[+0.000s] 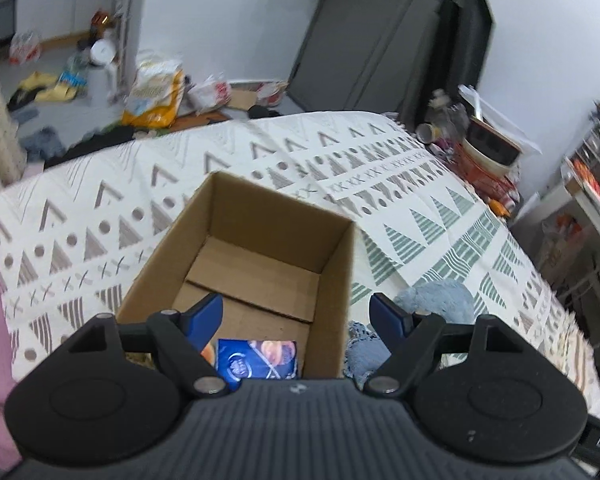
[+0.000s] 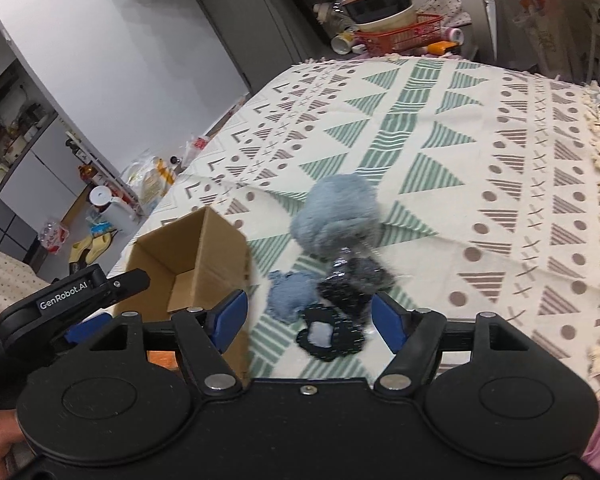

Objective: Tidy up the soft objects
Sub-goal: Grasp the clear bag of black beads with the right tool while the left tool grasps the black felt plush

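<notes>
An open cardboard box stands on the patterned bedspread. A blue printed packet lies at its near end. My left gripper is open and empty above the box's near end. In the right wrist view the box sits left of a pile of soft things: a fluffy blue-grey ball, a light blue cloth, a dark knitted piece and a black piece with a pale patch. My right gripper is open above the pile. The pile also shows in the left wrist view.
The bedspread has a fringed edge at the right. A red basket with bowls stands past the bed's far end. Bags and clutter lie on the floor beyond the bed. My left gripper shows beside the box.
</notes>
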Motion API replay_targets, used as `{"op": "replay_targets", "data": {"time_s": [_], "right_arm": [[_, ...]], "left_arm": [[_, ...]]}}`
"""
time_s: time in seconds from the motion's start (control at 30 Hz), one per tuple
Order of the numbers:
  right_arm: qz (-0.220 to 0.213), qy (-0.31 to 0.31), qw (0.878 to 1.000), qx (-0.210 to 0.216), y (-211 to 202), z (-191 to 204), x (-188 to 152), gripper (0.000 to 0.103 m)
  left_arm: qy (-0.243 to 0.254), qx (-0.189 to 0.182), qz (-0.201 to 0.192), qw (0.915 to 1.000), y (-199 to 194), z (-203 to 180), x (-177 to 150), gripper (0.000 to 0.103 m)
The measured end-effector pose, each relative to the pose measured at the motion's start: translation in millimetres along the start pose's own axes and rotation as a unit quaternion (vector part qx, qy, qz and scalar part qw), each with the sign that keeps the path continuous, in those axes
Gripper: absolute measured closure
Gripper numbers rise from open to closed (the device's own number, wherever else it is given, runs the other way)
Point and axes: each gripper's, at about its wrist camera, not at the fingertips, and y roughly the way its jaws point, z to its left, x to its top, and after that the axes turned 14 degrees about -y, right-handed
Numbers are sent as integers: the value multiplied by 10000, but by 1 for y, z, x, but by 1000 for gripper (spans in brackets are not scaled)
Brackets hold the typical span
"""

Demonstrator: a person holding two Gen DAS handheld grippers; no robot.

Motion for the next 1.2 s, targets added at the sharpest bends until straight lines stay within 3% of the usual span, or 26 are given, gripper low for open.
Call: {"op": "replay_targets", "data": {"time_s": [0.3, 0.6, 0.97, 1.2], "right_arm": [[-60, -18, 9999, 102, 6, -32, -1, 34], [-171, 673, 9969, 374, 23, -72, -17, 34], [-41, 1214, 9902, 683, 46, -98, -24, 34], [174, 1225, 9871, 1018, 66, -101, -22, 34]], "left_arm": [[810, -250, 75, 9964, 4, -38, -30, 24], [1459, -590, 356, 9869, 14, -67, -63, 25], [1707, -511, 790, 9808, 43, -85, -94, 27], [1773, -158, 989, 9790, 68, -90, -107, 27]]}}
